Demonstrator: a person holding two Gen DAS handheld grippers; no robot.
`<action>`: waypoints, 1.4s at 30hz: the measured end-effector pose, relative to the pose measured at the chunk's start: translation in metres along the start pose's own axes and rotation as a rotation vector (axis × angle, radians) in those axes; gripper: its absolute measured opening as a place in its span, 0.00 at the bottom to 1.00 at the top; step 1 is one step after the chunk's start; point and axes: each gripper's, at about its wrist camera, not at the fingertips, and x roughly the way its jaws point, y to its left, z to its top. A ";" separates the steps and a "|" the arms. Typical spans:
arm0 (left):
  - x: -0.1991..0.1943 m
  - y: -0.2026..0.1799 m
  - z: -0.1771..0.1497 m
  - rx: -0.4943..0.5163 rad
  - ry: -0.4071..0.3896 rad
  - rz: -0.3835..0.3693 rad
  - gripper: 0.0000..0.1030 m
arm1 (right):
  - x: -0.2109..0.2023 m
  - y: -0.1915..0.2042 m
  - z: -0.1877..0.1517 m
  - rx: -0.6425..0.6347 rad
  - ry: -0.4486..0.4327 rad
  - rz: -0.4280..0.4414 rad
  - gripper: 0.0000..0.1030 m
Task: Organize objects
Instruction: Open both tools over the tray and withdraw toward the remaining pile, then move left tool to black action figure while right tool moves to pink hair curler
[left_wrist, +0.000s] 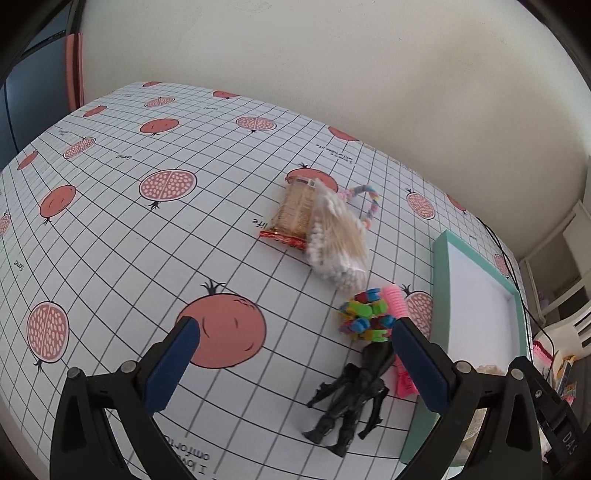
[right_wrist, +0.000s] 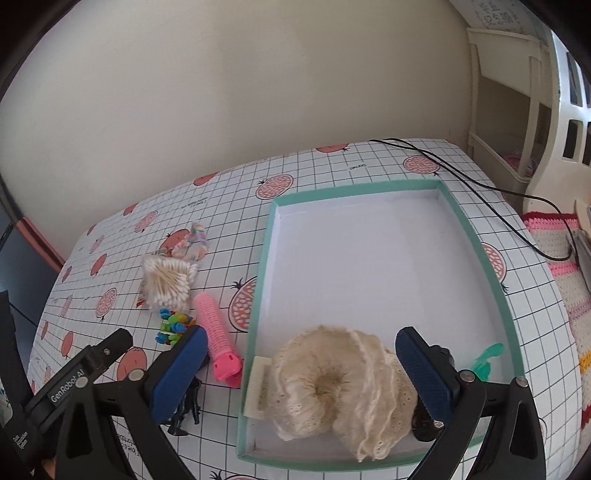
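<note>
**Loose items beside a part-filled tray, both hand-held grippers wide open**

The left hand-held gripper is seen spread wide with nothing between its blue pads; it is held above the desk, which is covered by a grid-patterned cloth printed with pomegranates. The right hand-held gripper is likewise spread wide and empty, held over the near end of the teal-rimmed tray.

In the tray, a cream lace scrunchie is seen at the near end, with a small cream rectangular piece touching its left side, a teal clip near the right wall and a small dark object partly hidden behind the right finger. The rest of the tray floor is bare.

Left of the tray, on the desk, a loose group is laid out: a black action figure, a multicoloured block toy, a pink hair roller, a bag of cotton swabs, a snack packet touching that bag, and a pastel bead bracelet behind them. The roller lies just beside the tray wall.

From the left wrist view the figure is shown whole, while the roller is largely blocked by the right-side finger. From the right wrist view the figure is mostly hidden behind the left-side finger and the packet behind the swabs. The tray contents and a black cable across the far corner are shown clearly only there.
</note>
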 end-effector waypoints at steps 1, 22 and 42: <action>0.001 0.001 0.000 0.003 0.006 0.000 1.00 | 0.001 0.004 -0.001 -0.001 0.001 0.006 1.00; 0.044 -0.038 -0.027 0.246 0.148 0.093 1.00 | 0.014 0.013 -0.005 -0.026 0.033 -0.005 1.00; 0.043 0.016 -0.016 0.044 0.182 0.116 1.00 | 0.044 0.075 -0.016 -0.196 0.095 0.075 0.62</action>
